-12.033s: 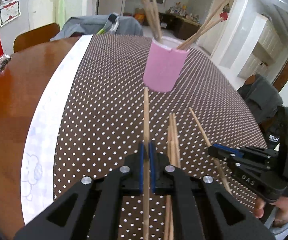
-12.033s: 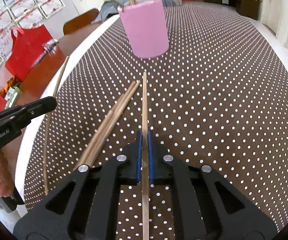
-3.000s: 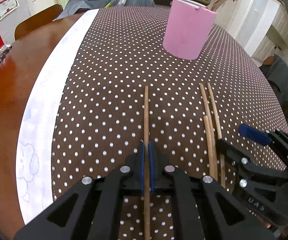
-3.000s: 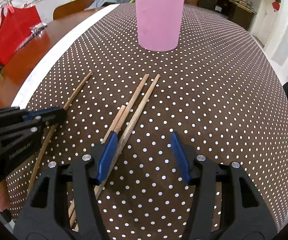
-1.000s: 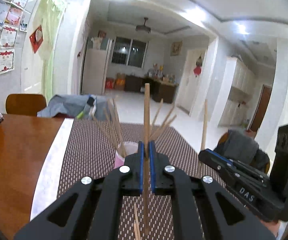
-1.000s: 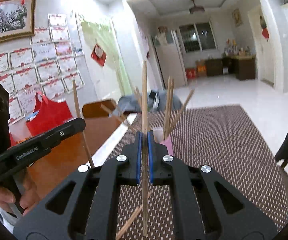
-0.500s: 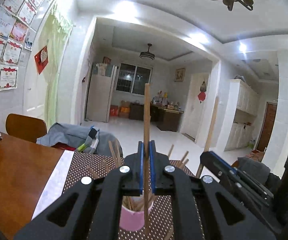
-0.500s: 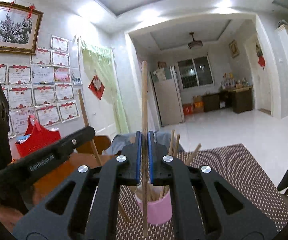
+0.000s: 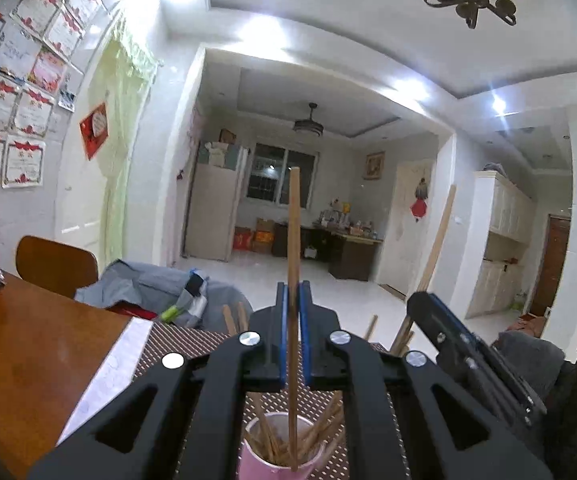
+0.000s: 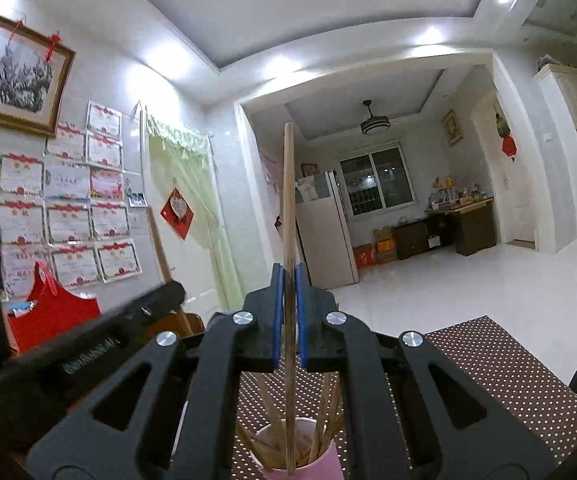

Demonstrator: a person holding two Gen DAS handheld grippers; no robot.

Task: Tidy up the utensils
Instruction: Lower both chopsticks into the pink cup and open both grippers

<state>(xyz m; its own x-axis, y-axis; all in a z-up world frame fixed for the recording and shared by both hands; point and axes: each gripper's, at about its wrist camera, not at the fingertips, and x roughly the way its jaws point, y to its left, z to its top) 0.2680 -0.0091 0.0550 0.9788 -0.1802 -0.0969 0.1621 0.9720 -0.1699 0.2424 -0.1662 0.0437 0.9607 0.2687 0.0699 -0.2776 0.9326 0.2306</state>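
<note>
Left tongs (image 9: 293, 336): matt black plastic, blue pads, shiny metal screws. Right tongs (image 10: 287, 316): same make.
Chopstick in left tongs (image 9: 294, 240): bare light wood, smooth, matt. Chopstick in right tongs (image 10: 288, 200): same pale wood.
Pink cup (image 9: 248, 462): smooth, looks plastic, white matt inside.
Table (image 9: 28, 352): glossy polished brown wood at 9 o'clock.
Tablecloth (image 10: 500, 364): brown, white dots, matt.
Floor (image 10: 468, 276): glossy pale tile.
</note>
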